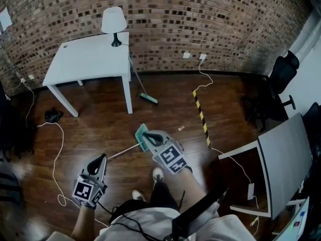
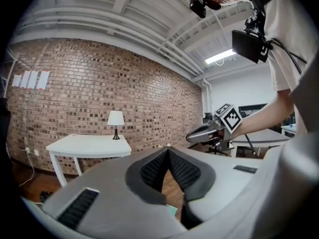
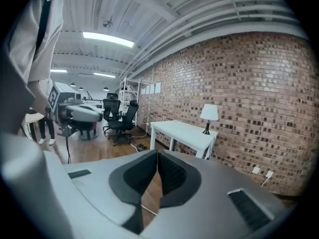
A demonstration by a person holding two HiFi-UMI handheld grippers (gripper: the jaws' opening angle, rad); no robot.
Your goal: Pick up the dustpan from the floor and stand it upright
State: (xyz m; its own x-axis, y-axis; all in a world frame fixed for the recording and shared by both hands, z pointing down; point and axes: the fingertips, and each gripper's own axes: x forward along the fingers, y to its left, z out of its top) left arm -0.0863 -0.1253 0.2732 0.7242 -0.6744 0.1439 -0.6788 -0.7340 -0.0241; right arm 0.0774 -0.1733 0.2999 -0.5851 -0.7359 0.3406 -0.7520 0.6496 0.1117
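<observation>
Dark wood floor (image 1: 100,124) all around. A white counter (image 1: 90,59) with a lamp (image 1: 114,21) stands well ahead of both tongs, and a broom (image 1: 142,87) leans on its far corner. The dustpan (image 1: 140,133) lies flat on the floor just ahead of the right tongs (image 1: 147,137). Its teal pan sits at their tips and is partly covered by them. Its long thin handle (image 1: 123,152) runs back across the floor toward the left tongs (image 1: 102,158), ending just short of them. Not picked up yet, not upright. Right tongs pressed together at the tips with nothing between them, angled down at the pan; cannot tell if they touch it. Left tongs (image 2: 168,152) also pressed together and empty, held level and nearer the person, beside the handle end. A teal sliver shows below their tips in the left gripper view, likely the pan. Handling guess: light plastic pan, stiff, smooth and a bit slippery; the thin rod handle looks rigid, not fragile. The pan end is the heavier one, so it should swing down when lifted. Best hold is probably across the handle, nearer the pan, with the tongs spread first since the rod is narrow. Then tip the handle up and set the pan down on the floor. The flat pan lip is a poor pinch.
</observation>
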